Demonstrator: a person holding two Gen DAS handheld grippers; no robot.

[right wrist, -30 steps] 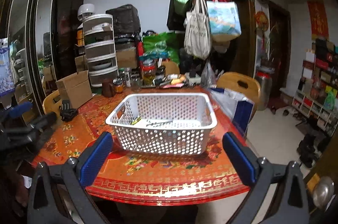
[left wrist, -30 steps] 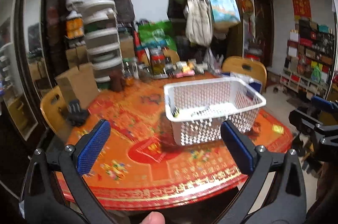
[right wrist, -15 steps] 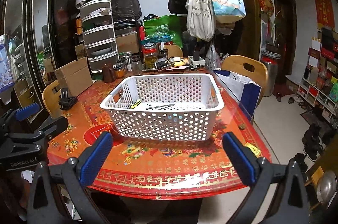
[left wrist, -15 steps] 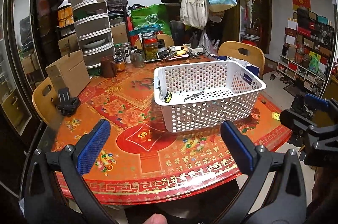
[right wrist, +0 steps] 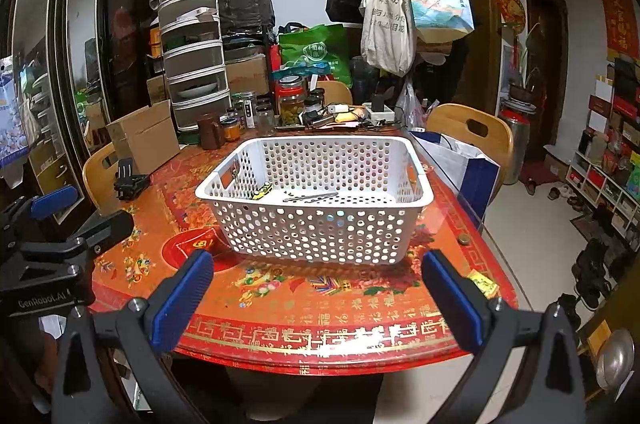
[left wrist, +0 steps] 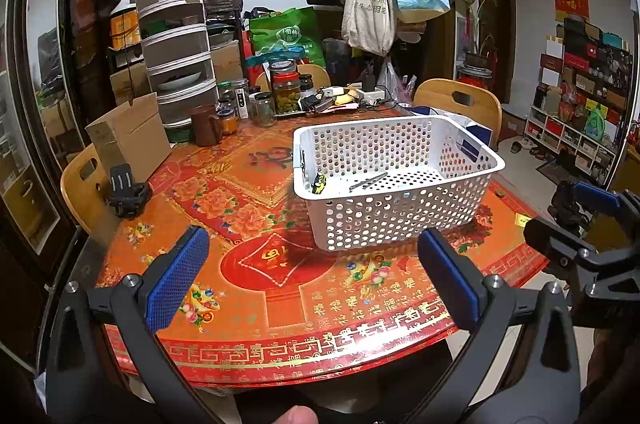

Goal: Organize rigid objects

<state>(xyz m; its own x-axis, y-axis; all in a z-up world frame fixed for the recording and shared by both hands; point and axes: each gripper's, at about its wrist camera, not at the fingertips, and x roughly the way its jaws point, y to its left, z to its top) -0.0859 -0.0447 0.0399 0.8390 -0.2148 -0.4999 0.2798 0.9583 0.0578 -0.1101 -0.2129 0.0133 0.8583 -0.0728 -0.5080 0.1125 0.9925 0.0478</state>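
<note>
A white perforated basket [left wrist: 400,216] stands on the red patterned table [left wrist: 248,208]; it also shows in the right wrist view [right wrist: 320,232]. Inside lie a small yellow-black object [left wrist: 319,183] [right wrist: 262,191] and a metal drill bit [left wrist: 368,182] [right wrist: 310,197]. My left gripper [left wrist: 312,276] is open and empty, above the table's near edge. My right gripper [right wrist: 316,294] is open and empty, in front of the basket. Each gripper shows at the edge of the other's view.
A black clip-like object [left wrist: 126,194] and a cardboard box [left wrist: 128,140] sit at the table's left. A brown mug [left wrist: 204,124], jars [left wrist: 286,92] and clutter line the far edge. Wooden chairs [left wrist: 464,104] surround the table. A small yellow item [right wrist: 482,282] lies near the right edge.
Both views pulled back and steadied a little; the basket sits slightly farther and more centred. Both grippers stay open and empty.
</note>
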